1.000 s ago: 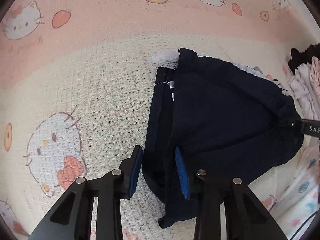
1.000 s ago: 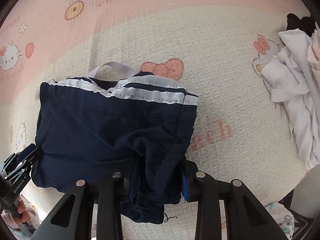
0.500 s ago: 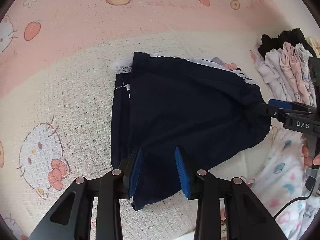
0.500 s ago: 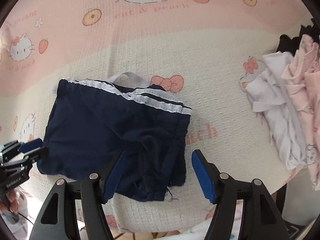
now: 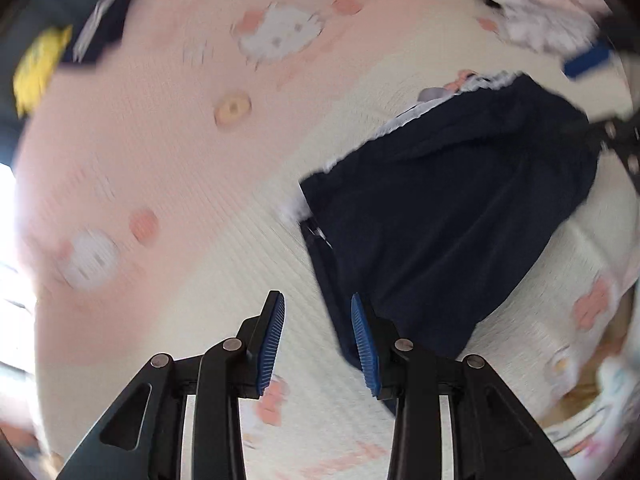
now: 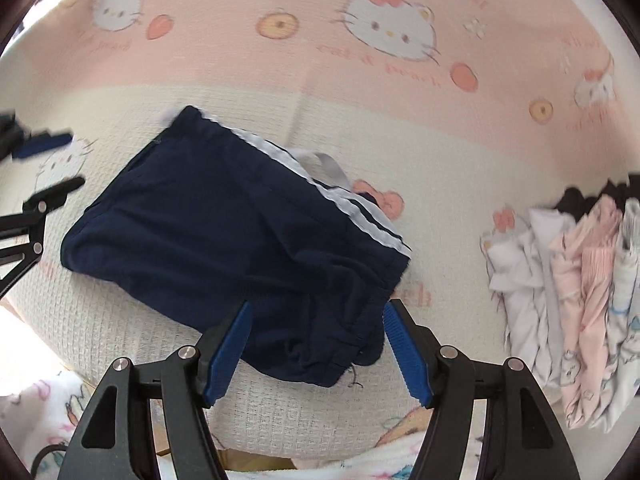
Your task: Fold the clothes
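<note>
While both claws hang above the blanket, I note the shorts lie flat on it, folded, white-striped waistband on their far edge. Right claw: jaws stand well apart, nothing pressed between the pads; the near hem of the shorts sits just past and between the fingertips, and I see no contact. Left claw: jaws part way apart, empty, only blanket showing between them. From that claw the shorts lie ahead and to its right, their near corner passing behind the right finger. Left view is smeared by motion, so fine detail is lost there. In the right view the left claw shows at the left edge, clear of the shorts' left end. Right of the right claw, well apart from the shorts, a stack of folded clothes in white and pink rests on the blanket. Far left of the left claw, something dark with a yellow patch; too blurred to tell.
</note>
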`<state>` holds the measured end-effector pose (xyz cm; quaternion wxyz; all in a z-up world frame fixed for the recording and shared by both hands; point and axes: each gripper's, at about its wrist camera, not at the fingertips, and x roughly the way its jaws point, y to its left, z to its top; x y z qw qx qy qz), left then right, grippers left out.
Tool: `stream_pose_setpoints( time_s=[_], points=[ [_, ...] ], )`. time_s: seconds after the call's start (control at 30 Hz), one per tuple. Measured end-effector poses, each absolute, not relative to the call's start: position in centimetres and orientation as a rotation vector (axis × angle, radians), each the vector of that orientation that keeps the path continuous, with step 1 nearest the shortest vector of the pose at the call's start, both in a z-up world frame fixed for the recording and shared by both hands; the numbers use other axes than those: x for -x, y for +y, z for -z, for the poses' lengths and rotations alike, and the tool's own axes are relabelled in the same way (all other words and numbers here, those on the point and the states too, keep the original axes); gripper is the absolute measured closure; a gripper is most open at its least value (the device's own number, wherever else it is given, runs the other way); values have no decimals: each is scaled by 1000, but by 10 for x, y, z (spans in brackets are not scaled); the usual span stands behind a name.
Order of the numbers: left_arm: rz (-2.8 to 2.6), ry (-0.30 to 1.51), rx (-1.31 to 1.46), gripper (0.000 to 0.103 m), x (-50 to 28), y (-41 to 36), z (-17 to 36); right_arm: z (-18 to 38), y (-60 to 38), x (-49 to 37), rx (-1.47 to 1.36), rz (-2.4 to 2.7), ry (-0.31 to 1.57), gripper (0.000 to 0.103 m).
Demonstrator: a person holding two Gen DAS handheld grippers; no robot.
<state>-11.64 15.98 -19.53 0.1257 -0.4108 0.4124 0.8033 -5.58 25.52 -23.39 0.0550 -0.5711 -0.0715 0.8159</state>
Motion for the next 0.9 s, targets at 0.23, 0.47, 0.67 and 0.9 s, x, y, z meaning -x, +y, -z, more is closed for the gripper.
stream_pose_setpoints(
  time_s=[0.23,0.47,0.67,0.9],
  points=[
    [-2284,1469,1023,71,106,175,199,237,237,50,1754,-2442,-510,26],
    [-2161,1752,840,70,78,177,216,245,212,38,1712,-2470,-871,26],
    [-1847,2339,226,19,48,173,256,249,187,32,1695,-2466,-1122,26],
    [-1899,2104,345,19,47,180,238,261,179,26,1719,-2444,-1206,26]
  ],
)
